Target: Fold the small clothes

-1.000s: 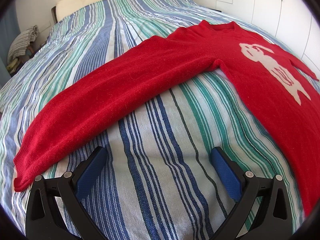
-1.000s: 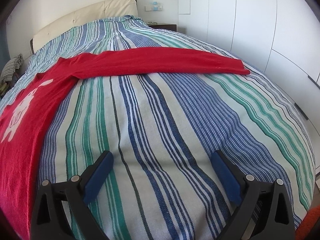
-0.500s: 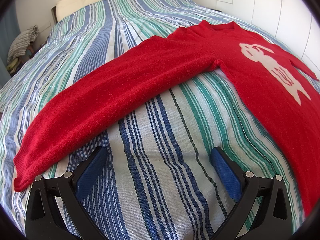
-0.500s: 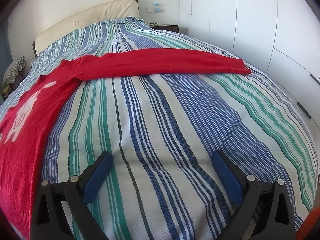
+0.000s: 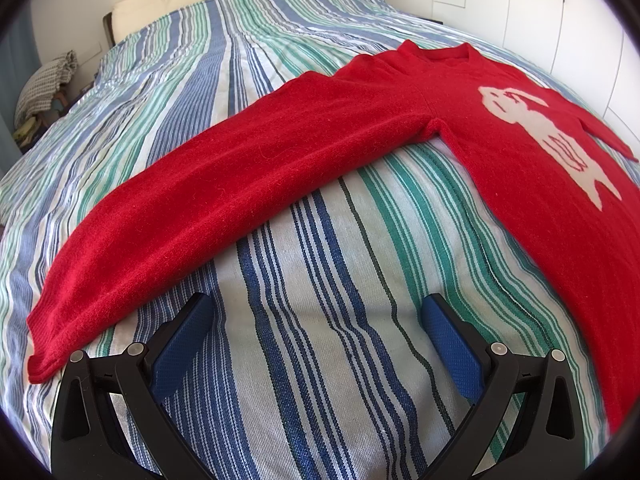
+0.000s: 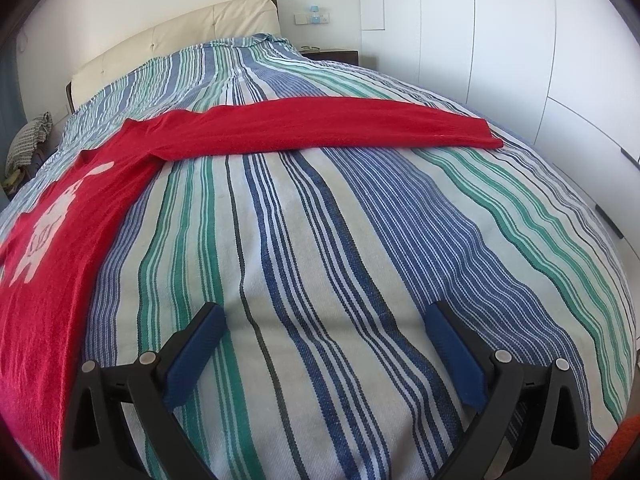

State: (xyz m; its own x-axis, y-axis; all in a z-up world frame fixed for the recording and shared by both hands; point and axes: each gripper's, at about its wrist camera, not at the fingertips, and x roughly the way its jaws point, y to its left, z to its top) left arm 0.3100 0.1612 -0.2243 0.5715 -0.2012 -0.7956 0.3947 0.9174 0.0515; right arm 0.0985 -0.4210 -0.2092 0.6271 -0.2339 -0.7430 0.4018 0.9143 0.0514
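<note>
Little is changed since a second ago: right view lifted slightly. Sweater lies flat on bed, unfolded. Left tool and right tool gape empty; no fold started.

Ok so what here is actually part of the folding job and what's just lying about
Part of the job:
red sweater, spread flat
left claw, open
right claw, open
striped bedspread, the work surface

Just lying about:
checked cloth beside the bed
nightstand
white wardrobe
</note>
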